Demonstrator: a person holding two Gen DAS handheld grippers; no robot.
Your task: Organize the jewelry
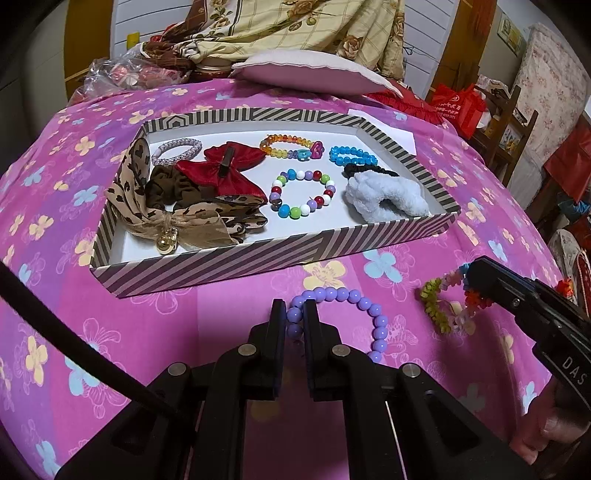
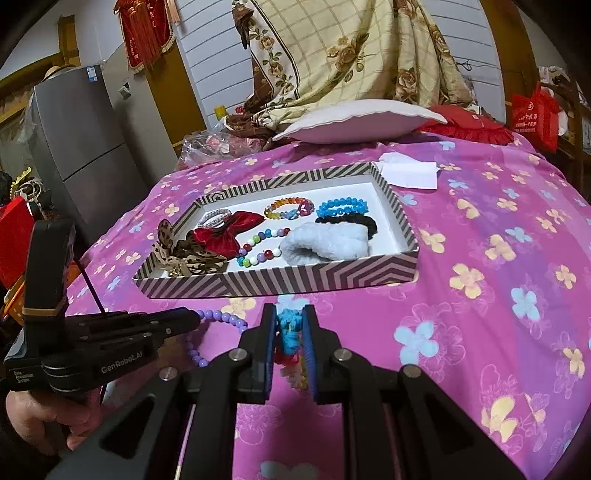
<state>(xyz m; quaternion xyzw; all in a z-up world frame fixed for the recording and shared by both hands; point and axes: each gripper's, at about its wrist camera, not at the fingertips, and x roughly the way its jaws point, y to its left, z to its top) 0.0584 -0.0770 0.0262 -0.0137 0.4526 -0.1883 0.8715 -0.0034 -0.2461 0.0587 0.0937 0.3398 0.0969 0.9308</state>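
Note:
My left gripper (image 1: 294, 308) is shut on a purple bead bracelet (image 1: 369, 314) that rests on the pink flowered cloth just in front of the striped tray (image 1: 258, 254). My right gripper (image 2: 290, 317) is shut on a multicoloured flower bracelet (image 2: 290, 334), also in front of the tray; that bracelet shows in the left wrist view (image 1: 439, 306) with the right gripper (image 1: 476, 269) on it. The tray (image 2: 295, 277) holds several bracelets, hair ties and bows. The purple bracelet shows in the right wrist view (image 2: 225, 317) at the left gripper's tip.
A white pillow (image 1: 310, 74) and a patterned blanket (image 1: 295, 26) lie behind the tray. A white paper (image 2: 406, 171) lies at the tray's far right corner. A plastic bag (image 1: 122, 74) sits at the back left. A grey fridge (image 2: 81, 147) stands left of the bed.

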